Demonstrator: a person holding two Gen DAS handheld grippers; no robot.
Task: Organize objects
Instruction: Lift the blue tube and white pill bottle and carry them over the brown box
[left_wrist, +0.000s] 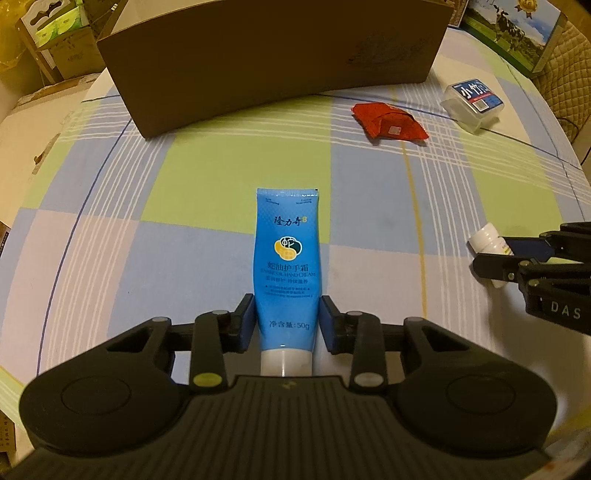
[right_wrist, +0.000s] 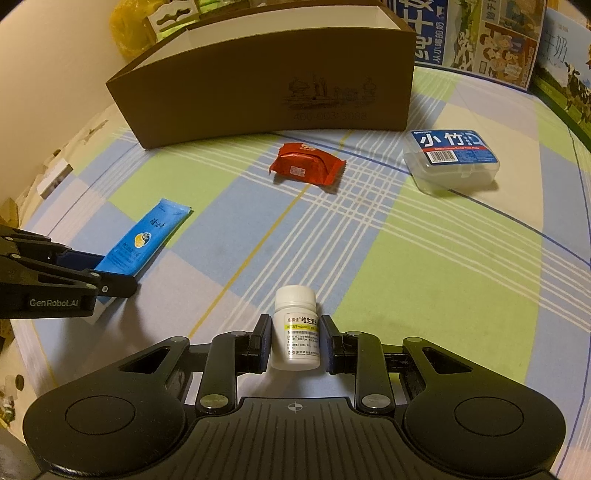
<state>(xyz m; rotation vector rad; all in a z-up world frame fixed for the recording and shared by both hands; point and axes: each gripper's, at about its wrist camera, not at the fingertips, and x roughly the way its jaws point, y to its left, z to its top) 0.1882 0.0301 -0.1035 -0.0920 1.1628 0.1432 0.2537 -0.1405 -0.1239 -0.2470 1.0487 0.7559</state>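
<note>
A blue hand cream tube (left_wrist: 286, 258) lies lengthwise on the checked tablecloth, cap end toward the camera. My left gripper (left_wrist: 287, 297) is shut on its lower body, one pad against each side. In the right wrist view the tube (right_wrist: 147, 236) sticks out from the left gripper (right_wrist: 114, 275) at the left. A small white pill bottle (right_wrist: 295, 332) lies with its cap pointing away, and my right gripper (right_wrist: 295, 317) is shut on its sides. From the left wrist view, the bottle (left_wrist: 487, 243) shows in the right gripper (left_wrist: 491, 254) at the right edge.
An open brown cardboard box (right_wrist: 258, 85) stands at the back of the table. In front of it lie a red snack packet (right_wrist: 306, 164) and a clear floss-pick case with a blue label (right_wrist: 450, 158). Printed cartons (right_wrist: 491, 37) stand behind at the right.
</note>
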